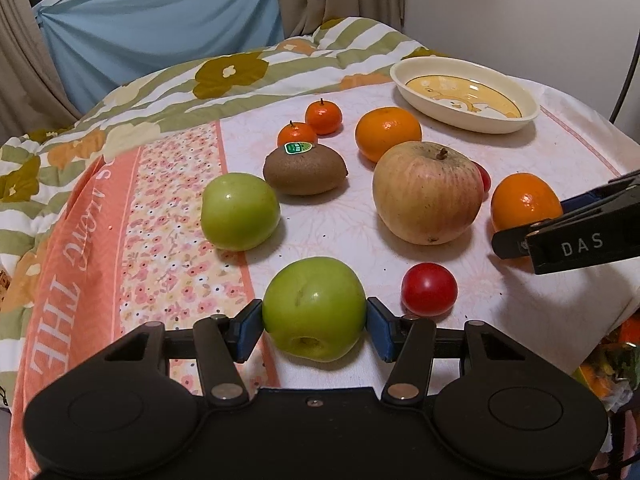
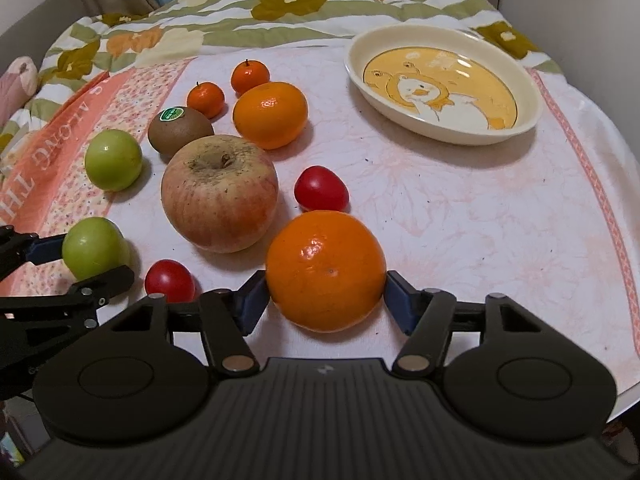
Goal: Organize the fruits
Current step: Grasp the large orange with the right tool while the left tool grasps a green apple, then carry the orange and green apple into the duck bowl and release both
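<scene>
Left tongs (image 1: pixel 315 322) clamp a small, smooth green round fruit (image 1: pixel 315 308) at its widest girth, low on the pink cloth-covered surface (image 2: pixel 460 208); right tongs (image 2: pixel 326 300) likewise pinch a glossy round orange (image 2: pixel 325 270) across its middle. Both look firm, light and slippery, so likely to roll. The cream oval duck-print dish (image 2: pixel 528 120) sits well apart.

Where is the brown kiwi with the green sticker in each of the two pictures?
Left wrist view: the kiwi lies centre, left of the big apple.
Right wrist view: the kiwi lies upper left, behind the big apple.
Shared landmark: the duck dish, far right in both.
</scene>
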`<state>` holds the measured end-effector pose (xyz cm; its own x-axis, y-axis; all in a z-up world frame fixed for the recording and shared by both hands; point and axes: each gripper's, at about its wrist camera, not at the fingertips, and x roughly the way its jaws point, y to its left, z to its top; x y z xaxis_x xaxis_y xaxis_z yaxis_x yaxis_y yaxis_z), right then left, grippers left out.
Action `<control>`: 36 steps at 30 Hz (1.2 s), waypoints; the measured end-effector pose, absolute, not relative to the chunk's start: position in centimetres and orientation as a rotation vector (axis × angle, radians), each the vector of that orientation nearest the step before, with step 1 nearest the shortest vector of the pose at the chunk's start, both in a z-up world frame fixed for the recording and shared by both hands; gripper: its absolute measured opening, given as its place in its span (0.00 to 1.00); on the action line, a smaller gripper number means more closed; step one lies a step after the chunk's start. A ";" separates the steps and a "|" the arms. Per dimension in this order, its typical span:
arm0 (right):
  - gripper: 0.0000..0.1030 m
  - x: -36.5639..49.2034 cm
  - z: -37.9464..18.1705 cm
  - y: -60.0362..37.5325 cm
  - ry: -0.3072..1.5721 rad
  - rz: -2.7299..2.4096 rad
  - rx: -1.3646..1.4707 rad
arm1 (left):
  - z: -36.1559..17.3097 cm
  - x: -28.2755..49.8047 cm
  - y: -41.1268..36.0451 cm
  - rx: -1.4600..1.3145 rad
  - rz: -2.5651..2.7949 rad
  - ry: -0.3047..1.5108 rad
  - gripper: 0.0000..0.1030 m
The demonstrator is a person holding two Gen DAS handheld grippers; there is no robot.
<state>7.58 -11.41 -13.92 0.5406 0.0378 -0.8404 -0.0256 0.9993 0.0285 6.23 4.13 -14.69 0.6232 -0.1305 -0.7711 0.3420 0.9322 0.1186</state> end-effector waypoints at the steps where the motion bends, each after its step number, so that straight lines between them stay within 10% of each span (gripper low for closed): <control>1: 0.75 7.5 -13.9 -11.2 0.994 0.039 0.000 | -14.7 6.1 4.1 0.267 -0.274 0.857 0.57; 36: 0.73 6.2 -1.2 -19.2 0.772 -0.022 0.082 | -1.6 8.2 -2.3 0.239 -0.337 0.662 0.57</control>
